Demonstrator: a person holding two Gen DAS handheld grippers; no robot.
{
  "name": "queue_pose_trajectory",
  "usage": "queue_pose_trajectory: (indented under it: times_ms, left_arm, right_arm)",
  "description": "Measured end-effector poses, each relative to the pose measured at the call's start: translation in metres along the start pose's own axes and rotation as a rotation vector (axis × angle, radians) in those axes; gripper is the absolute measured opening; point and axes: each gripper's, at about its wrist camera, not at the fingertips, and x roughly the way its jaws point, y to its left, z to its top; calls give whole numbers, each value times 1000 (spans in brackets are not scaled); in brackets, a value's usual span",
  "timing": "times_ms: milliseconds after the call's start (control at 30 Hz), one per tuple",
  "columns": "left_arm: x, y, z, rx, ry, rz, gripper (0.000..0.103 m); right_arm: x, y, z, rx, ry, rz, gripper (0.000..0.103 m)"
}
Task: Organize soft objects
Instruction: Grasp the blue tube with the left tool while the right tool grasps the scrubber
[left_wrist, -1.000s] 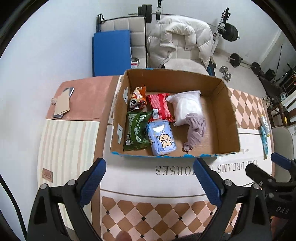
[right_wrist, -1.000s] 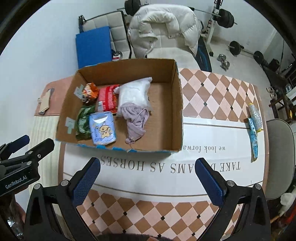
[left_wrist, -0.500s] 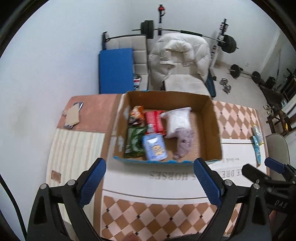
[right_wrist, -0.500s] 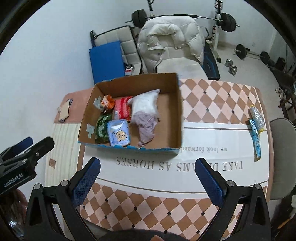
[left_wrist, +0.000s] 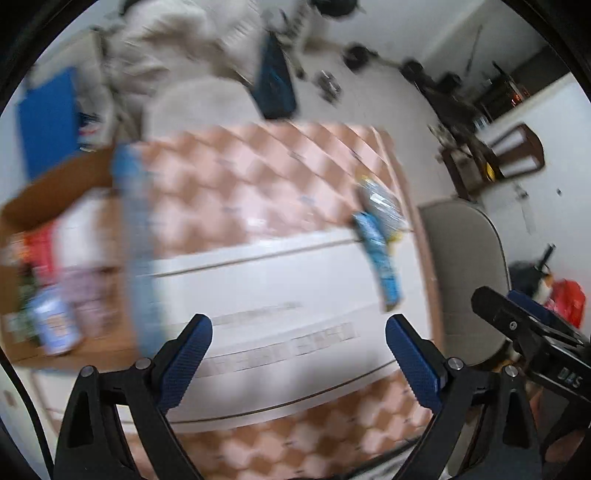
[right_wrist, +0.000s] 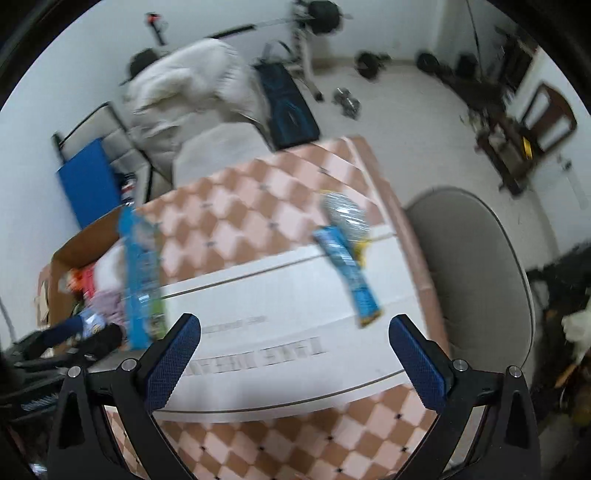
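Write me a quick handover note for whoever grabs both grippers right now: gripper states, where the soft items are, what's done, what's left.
Left gripper: open, nothing held.
Right gripper: open, nothing held, facing the loose packets.
Done: several soft items sit in the cardboard box at the table's left.
Left: long blue packet and clear crinkly packet, touching, near the table's right edge.
Both views are motion-blurred.

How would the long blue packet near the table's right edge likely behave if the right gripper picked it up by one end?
The long blue packet looks thin, flat and film-wrapped, so it would probably sag rather than stay stiff. Its glossy wrapper may slip between the pads. It seems light, and lying flat beside the crinkly clear bag, unlikely to roll. The right gripper is open.
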Motion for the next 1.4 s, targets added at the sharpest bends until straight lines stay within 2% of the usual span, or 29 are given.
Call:
queue_pose_trajectory:
  times_ms: [100, 200, 300, 500, 567, 600, 633, 700, 733, 833, 900, 1000, 1067, 1233, 1300, 1400]
  left_arm:
    - [69, -44, 25, -18, 108, -44, 77]
    - [125, -75, 36, -56, 189, -69, 75]
    - [173, -103, 43, -55, 245, -39, 75]
    - [229, -127, 49, -88, 315, 32, 75]
    - [226, -131, 54, -97, 282, 53, 75]
    - [225, -132, 56, -101, 281, 50, 69]
    - [224, -129, 58, -109, 284, 48, 51]
    - [221, -123, 60, -102, 281, 84, 31]
    - [219, -117, 61, -88, 277, 85, 26]
    - [209, -100, 58, -47, 241, 156, 19]
    - [199, -77, 57, -68, 217, 190, 17]
    - [187, -51, 57, -101, 182, 222, 15]
    - [181, -38, 57, -117, 166, 214, 14]
    - [166, -20, 62, -125, 130, 213, 14]
    - [159, -20, 63, -115, 116, 207, 14]
    - [141, -15, 64, -103, 86, 196, 14]
  right_arm:
    - [28, -56, 27, 54, 73, 10, 95]
    - [52, -96, 44, 63, 112, -14, 94]
    - [74, -125, 60, 57, 145, -34, 94]
    - [109, -139, 84, 32, 191, -25, 94]
    - [119, -135, 93, 19, 203, -18, 94]
    - [126, -132, 99, 9, 211, -11, 94]
    - [132, -128, 104, 0, 218, -9, 94]
    - [145, -121, 116, -15, 232, 6, 92]
    - [152, -117, 123, -25, 244, 8, 92]
    - [172, -103, 138, -53, 270, 28, 91]
    - [187, -93, 147, -68, 290, 48, 91]
    - [210, -77, 156, -87, 326, 69, 91]
    - [230, -65, 158, -106, 366, 68, 90]
    - [263, -42, 147, -151, 419, 23, 76]
    - [273, -37, 139, -163, 440, -12, 53]
    - [275, -28, 129, -166, 412, -57, 47]
